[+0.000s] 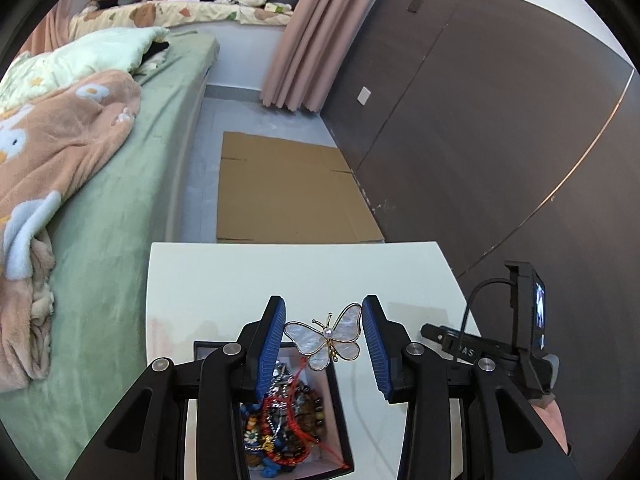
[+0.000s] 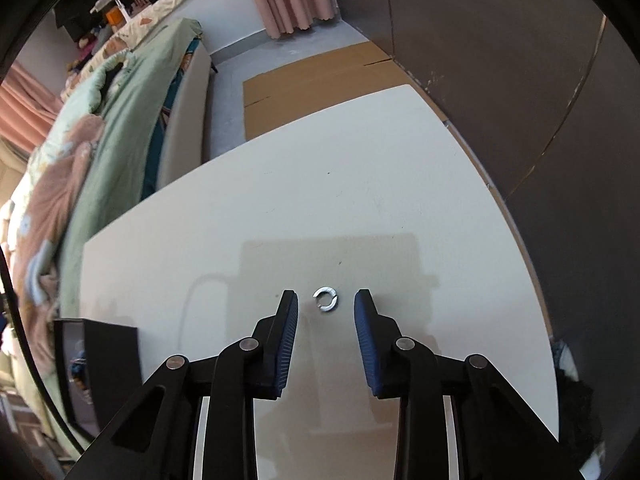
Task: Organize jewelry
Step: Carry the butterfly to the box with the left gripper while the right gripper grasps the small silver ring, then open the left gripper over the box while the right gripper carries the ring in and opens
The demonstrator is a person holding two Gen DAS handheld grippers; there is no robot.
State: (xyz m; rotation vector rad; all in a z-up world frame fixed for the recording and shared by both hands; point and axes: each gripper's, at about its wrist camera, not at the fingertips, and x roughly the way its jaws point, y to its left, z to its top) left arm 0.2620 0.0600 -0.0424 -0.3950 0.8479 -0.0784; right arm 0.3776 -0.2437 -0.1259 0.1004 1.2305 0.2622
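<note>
Bedroom, white surface (image 2: 360,184). Butterfly brooch (image 1: 323,337) pinched betw. left gripper (image 1: 323,340) fingers over jewelry box (image 1: 340,408); thin, brittle wings, grip at edges lightly. Right gripper (image 2: 326,322) fingers apart w/ small stiff open ring (image 2: 326,299) between, slippery.

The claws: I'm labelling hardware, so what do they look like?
Both the left claw and right claw have black linkage arms with silver pivot bolts and blue ribbed pads. The left view shows a black cable by a small screen.
</note>
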